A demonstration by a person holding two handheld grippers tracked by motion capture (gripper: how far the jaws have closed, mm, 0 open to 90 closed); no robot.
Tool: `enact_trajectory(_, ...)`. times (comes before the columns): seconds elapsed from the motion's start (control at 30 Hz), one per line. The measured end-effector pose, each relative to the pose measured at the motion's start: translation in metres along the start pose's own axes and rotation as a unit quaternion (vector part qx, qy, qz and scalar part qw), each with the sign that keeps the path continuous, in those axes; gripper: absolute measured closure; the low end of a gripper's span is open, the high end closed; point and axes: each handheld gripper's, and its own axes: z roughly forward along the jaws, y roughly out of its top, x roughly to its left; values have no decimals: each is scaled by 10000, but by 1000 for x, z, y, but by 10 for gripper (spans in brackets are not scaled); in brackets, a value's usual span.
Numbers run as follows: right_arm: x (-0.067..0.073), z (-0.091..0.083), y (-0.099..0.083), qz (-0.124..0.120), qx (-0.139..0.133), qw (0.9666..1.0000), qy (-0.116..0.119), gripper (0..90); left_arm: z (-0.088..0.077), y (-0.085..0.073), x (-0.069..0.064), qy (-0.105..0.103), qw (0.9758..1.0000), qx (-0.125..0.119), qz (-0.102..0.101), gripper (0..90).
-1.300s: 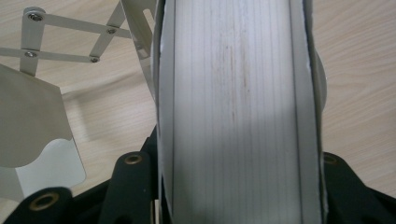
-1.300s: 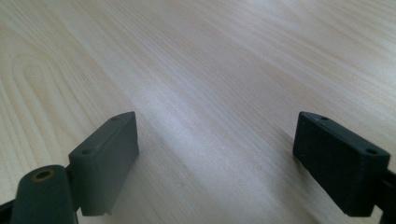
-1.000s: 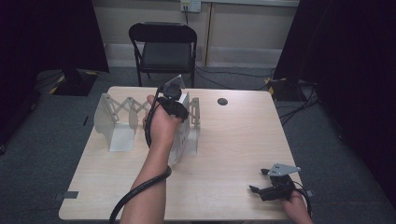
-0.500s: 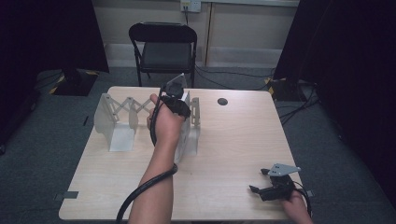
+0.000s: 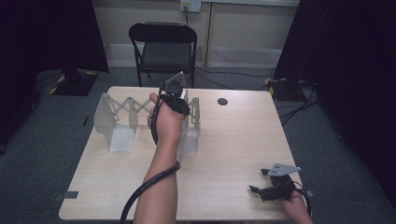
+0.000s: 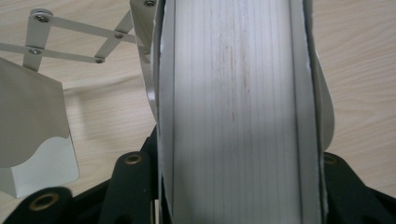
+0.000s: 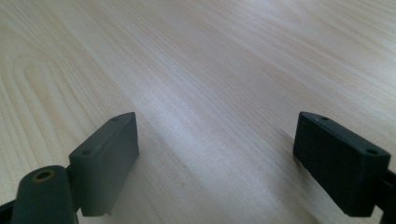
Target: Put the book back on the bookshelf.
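A white fold-out rack (image 5: pixel 116 126) with scissor links stands on the far left part of the wooden table (image 5: pixel 233 140). My left gripper (image 5: pixel 179 108) reaches down onto the rack's right end, where the upright panels (image 5: pixel 194 112) stand close together. In the left gripper view the jaws (image 6: pixel 233 172) are shut on that ribbed white end panel (image 6: pixel 233 93), and the scissor links (image 6: pixel 70 42) spread off to the left. My right gripper (image 5: pixel 258 180) lies low over the table's near right corner. Its jaws (image 7: pixel 215 140) are open, with bare wood between them.
A black folding chair (image 5: pixel 163 51) stands behind the table's far edge. A small dark round disc (image 5: pixel 222 101) lies on the table to the right of the rack. Cables run over the grey carpet at the back right (image 5: pixel 299 88).
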Motion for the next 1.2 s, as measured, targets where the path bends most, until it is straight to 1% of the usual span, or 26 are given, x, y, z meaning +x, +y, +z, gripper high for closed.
enact_trajectory(0.07, 0, 0, 0, -12, -4, 10000, -2, 137, 0, 0, 1, 23, 10000, 0, -25, 536)
enact_trajectory(0.1, 0, 0, 0, 0, 0, 10000, -1, 137, 0, 0, 2, 29, 10000, -8, -70, 536)
enact_trajectory(0.33, 0, 0, 0, -10, -4, 10000, -1, 137, 0, 1, 3, 102, 9999, -37, -122, 536)
enact_trajectory(0.43, 0, 0, 0, -14, -7, 10000, -2, 137, 0, 1, 3, 108, 9999, -21, -77, 536)
enact_trajectory(0.5, 0, 0, 0, -17, -8, 10000, -3, 137, 1, 2, 2, 116, 9998, -36, -140, 536)
enact_trajectory(0.6, 0, 0, 0, -11, -5, 10000, 0, 137, 2, 3, 1, 115, 9998, -35, -161, 536)
enact_trajectory(0.7, 0, 0, 0, -13, -2, 10000, 1, 137, 5, 5, 0, 147, 9998, -17, -132, 536)
enact_trajectory(0.73, 0, 0, 0, -12, -2, 10000, 1, 137, 6, 5, -1, 136, 9998, -27, -165, 536)
enact_trajectory(0.77, 0, 0, 0, -12, -2, 10000, 2, 137, 6, 6, -1, 148, 9998, -11, -140, 536)
enact_trajectory(0.8, 0, 0, 0, -19, -5, 10000, 1, 137, 7, 6, -2, 136, 9998, -48, -144, 536)
enact_trajectory(0.83, 0, 0, 0, -11, -2, 10000, 1, 137, 8, 6, -3, 150, 9998, -35, -116, 536)
enact_trajectory(0.87, 0, 0, 0, -18, -5, 10000, 2, 137, 8, 7, -4, 149, 9998, -54, -136, 536)
enact_trajectory(1.03, 0, 0, 0, -5, 3, 10000, -2, 137, 11, 11, -7, 176, 9998, -7, -133, 536)
enact_trajectory(1.1, 0, 0, 0, -5, 3, 10000, -1, 137, 12, 12, -9, 211, 9997, -48, -141, 536)
enact_trajectory(1.2, 0, 0, 0, -5, 2, 10000, -1, 137, 14, 13, -12, 248, 9996, -39, -102, 536)
